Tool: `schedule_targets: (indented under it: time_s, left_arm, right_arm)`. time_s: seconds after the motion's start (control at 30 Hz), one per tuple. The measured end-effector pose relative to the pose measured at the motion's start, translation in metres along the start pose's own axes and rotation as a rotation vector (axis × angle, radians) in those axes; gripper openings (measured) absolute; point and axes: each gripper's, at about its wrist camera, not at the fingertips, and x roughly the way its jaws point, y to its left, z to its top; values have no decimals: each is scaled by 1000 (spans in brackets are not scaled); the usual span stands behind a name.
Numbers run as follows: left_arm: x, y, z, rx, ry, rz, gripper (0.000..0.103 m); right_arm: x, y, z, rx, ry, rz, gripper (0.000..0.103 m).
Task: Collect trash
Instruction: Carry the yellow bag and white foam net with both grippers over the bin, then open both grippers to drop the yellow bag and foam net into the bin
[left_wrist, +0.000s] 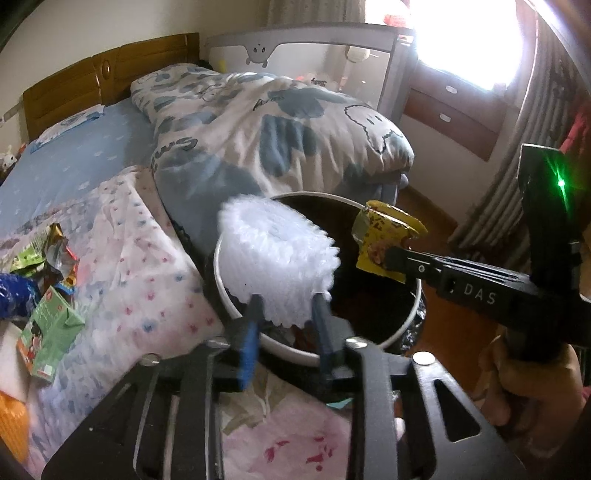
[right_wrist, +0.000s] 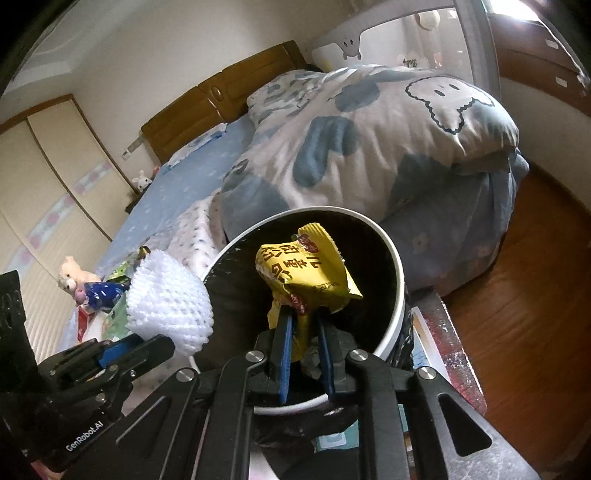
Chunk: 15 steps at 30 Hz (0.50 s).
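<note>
My left gripper is shut on a white foam fruit net and holds it over the near left rim of a round bin with a white rim and black liner. The net also shows in the right wrist view. My right gripper is shut on a crumpled yellow snack wrapper and holds it above the bin's mouth. In the left wrist view the wrapper hangs over the bin's right side.
The bin stands beside a bed with a rolled blue-and-white quilt. More wrappers and a green carton lie on the pink-dotted sheet at the left. A wooden floor lies to the right, a drawer unit behind.
</note>
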Motion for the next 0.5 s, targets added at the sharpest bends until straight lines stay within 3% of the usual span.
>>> schedule_targets:
  time_s: [0.07, 0.1, 0.13, 0.17, 0.23, 0.4, 0.5]
  left_arm:
    - [-1, 2, -1, -10, -2, 6, 49]
    - [-1, 4, -2, -15, -5, 7, 51]
    - [-2, 5, -3, -19, -4, 8, 54]
    - [-2, 7, -5, -25, -1, 10, 54]
    - [-2, 11, -9, -37, 7, 15, 55]
    - [-12, 24, -24, -80, 9, 35, 58]
    - [-22, 34, -35, -105, 5, 54, 61]
  right_arm:
    - [1, -1, 1, 4, 3, -9, 19]
    - [1, -2, 1, 7, 3, -12, 21]
    - [0, -3, 1, 12, -1, -15, 29]
    - [-1, -3, 1, 16, -6, -13, 42]
    - [-3, -3, 1, 19, -15, -12, 52]
    - [-9, 0, -2, 31, -33, -6, 56]
    - [-13, 6, -7, 32, -51, 0, 69]
